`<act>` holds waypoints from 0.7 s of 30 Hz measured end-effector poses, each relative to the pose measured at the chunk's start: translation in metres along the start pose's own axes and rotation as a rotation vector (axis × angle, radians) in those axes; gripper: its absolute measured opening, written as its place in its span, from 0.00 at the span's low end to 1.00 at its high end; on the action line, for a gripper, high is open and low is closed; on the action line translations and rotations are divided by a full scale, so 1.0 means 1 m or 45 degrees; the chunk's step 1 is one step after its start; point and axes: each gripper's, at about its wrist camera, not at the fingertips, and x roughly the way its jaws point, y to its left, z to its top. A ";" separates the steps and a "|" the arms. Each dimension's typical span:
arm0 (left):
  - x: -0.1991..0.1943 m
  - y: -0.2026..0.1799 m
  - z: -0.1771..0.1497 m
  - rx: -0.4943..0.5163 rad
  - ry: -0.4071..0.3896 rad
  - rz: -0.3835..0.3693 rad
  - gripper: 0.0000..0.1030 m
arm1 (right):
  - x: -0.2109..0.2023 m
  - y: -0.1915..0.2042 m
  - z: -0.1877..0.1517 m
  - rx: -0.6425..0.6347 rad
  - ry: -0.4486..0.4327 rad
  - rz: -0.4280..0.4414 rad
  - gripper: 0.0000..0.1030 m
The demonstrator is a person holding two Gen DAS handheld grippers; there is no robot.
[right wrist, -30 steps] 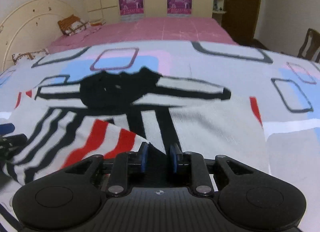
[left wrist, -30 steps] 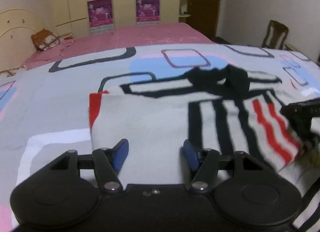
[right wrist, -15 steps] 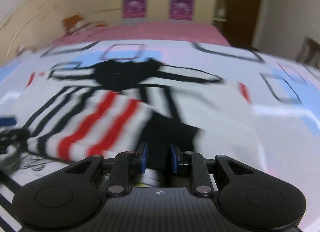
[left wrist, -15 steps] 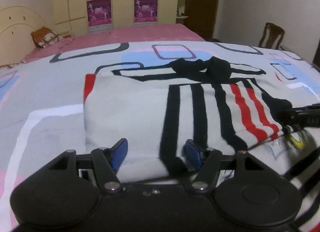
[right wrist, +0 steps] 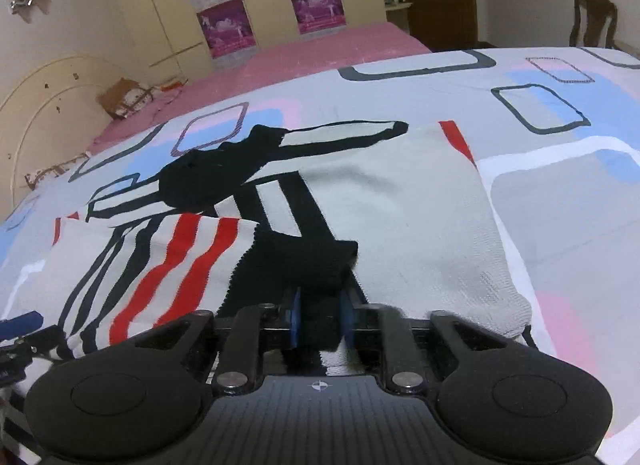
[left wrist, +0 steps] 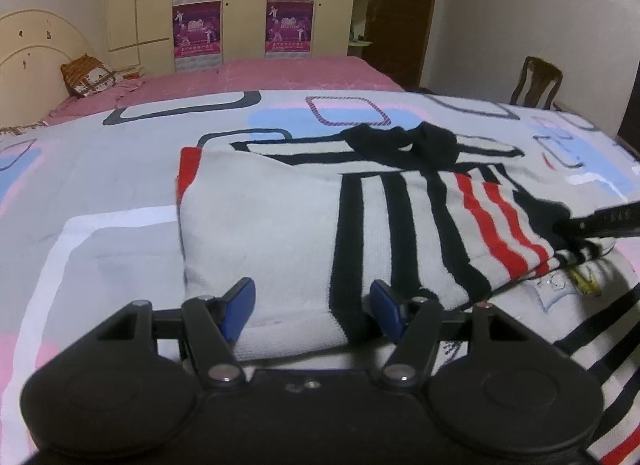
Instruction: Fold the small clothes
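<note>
bed: the patterned bedspread (left wrist: 100,193) fills both views and carries everything; it is soft, so a pushing gripper could ruck it up and shift the fold.
sweater: the striped sweater (left wrist: 280,217) lies in the middle of the bedspread, partly folded, its black collar at the far end. The loose layers could slide apart if either side is dragged unevenly.
sleeve: the red-striped sleeve (right wrist: 172,261) is folded across the sweater's front; let go too soon, it could flop back off.
right gripper: the right gripper (right wrist: 320,323), at the sweater's near edge, has just been closing; its fingers are nearly together, pinching the black cuff. A thin bite could slip out.
left gripper: the left gripper (left wrist: 310,307) stands wide apart at the sweater's near hem, gripping nothing; closing now might catch only the top layer.
</note>
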 end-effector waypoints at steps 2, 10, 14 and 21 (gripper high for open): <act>-0.003 0.005 0.000 -0.017 -0.015 -0.001 0.61 | -0.010 0.001 -0.001 -0.014 -0.023 -0.014 0.09; -0.002 0.003 0.003 0.045 0.025 0.027 0.61 | -0.011 0.008 -0.009 -0.093 0.000 -0.105 0.10; -0.010 -0.009 0.008 -0.001 -0.008 -0.053 0.63 | -0.036 0.015 -0.005 -0.120 -0.130 -0.193 0.15; 0.012 -0.026 0.002 -0.007 0.078 -0.011 0.71 | -0.008 0.046 -0.021 -0.289 0.023 -0.117 0.15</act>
